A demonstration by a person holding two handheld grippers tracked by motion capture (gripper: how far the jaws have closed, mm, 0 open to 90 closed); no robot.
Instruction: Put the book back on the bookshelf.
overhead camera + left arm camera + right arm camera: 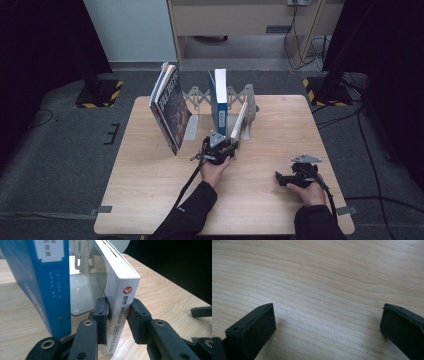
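The white book point(120, 290) stands on its lower edge on the wooden table, leaning over to one side, with its spine facing the left gripper view. That spine is white, with a round red mark near the top and a column of dark characters running down it, and 2 black pads press its 2 sides low down. In the high view the white book point(240, 120) tilts against the pale folding rack near the middle of the table, just right of an upright blue book.
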